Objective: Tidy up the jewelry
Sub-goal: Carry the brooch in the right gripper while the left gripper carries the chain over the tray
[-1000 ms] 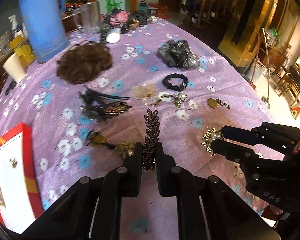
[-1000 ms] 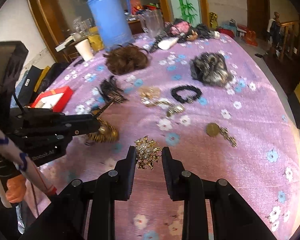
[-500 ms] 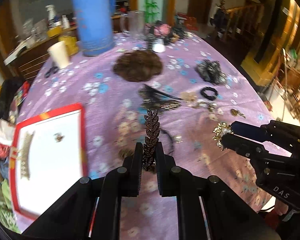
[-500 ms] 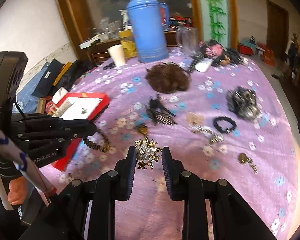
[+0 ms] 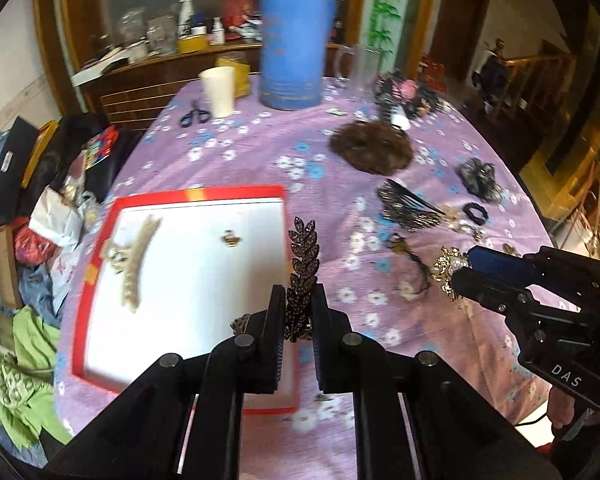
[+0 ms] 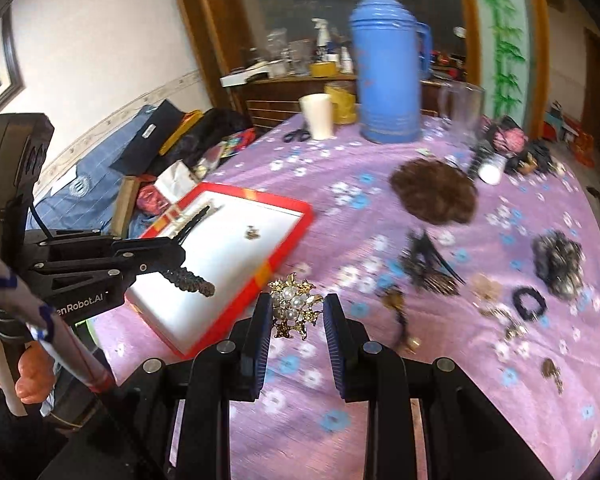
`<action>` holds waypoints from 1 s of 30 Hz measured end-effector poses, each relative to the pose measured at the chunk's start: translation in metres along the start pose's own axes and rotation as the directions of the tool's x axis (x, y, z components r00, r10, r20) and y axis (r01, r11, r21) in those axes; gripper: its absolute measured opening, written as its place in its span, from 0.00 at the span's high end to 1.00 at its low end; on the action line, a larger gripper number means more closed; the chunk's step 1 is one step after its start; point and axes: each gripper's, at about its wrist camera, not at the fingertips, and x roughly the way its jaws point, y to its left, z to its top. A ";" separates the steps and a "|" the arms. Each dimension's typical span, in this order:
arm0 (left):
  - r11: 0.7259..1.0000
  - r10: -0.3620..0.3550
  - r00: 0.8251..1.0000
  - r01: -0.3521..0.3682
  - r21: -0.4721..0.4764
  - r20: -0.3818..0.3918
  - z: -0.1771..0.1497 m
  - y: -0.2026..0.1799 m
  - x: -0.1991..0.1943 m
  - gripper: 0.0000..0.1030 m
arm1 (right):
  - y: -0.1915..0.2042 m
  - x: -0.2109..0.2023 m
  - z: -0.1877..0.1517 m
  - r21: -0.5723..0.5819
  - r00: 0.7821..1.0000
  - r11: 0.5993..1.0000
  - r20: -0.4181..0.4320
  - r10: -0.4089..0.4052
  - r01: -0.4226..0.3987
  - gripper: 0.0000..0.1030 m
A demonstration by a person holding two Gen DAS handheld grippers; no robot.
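My left gripper (image 5: 298, 316) is shut on a dark leaf-shaped hair clip (image 5: 303, 264) and holds it above the right edge of a red-rimmed white tray (image 5: 100, 240). The tray holds a beige claw clip (image 5: 134, 258) and a small gold brooch (image 5: 230, 239). My right gripper (image 6: 293, 320) is shut on a gold and pearl brooch (image 6: 294, 306), above the purple cloth right of the tray (image 6: 292, 236). In the right wrist view the left gripper (image 6: 172, 258) with the leaf clip (image 6: 190, 280) hangs over the tray.
Loose items lie on the cloth to the right: a brown hairpiece (image 5: 372, 148), a black comb (image 5: 410, 206), a black scrunchie (image 5: 476, 213), a grey scrunchie (image 5: 480, 176). A blue thermos (image 5: 294, 36), paper cup (image 5: 218, 92) and scissors (image 5: 194, 114) stand at the back.
Both grippers have swung left with their pieces. The tray has come from the left edge to under the left gripper; the loose jewelry has slid to the right.
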 end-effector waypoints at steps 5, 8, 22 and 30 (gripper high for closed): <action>0.999 0.024 1.000 -0.024 -0.043 0.005 -0.002 0.028 -0.008 0.89 | 0.030 0.016 0.014 -0.050 0.999 0.997 -0.010 0.051 -0.052 0.73; 0.997 0.043 0.999 -0.043 -0.060 0.001 -0.005 0.042 -0.009 0.89 | 0.046 0.025 0.020 -0.077 0.997 0.994 -0.021 0.075 -0.076 0.73; 0.979 0.114 0.992 -0.122 -0.162 -0.062 -0.033 0.124 0.012 0.89 | 0.095 0.096 0.027 -0.147 0.983 0.977 -0.125 0.135 -0.153 0.72; 0.972 0.122 0.987 -0.140 -0.187 -0.107 -0.036 0.152 0.037 0.89 | 0.099 0.140 0.034 -0.147 0.978 0.978 -0.170 0.124 -0.149 0.72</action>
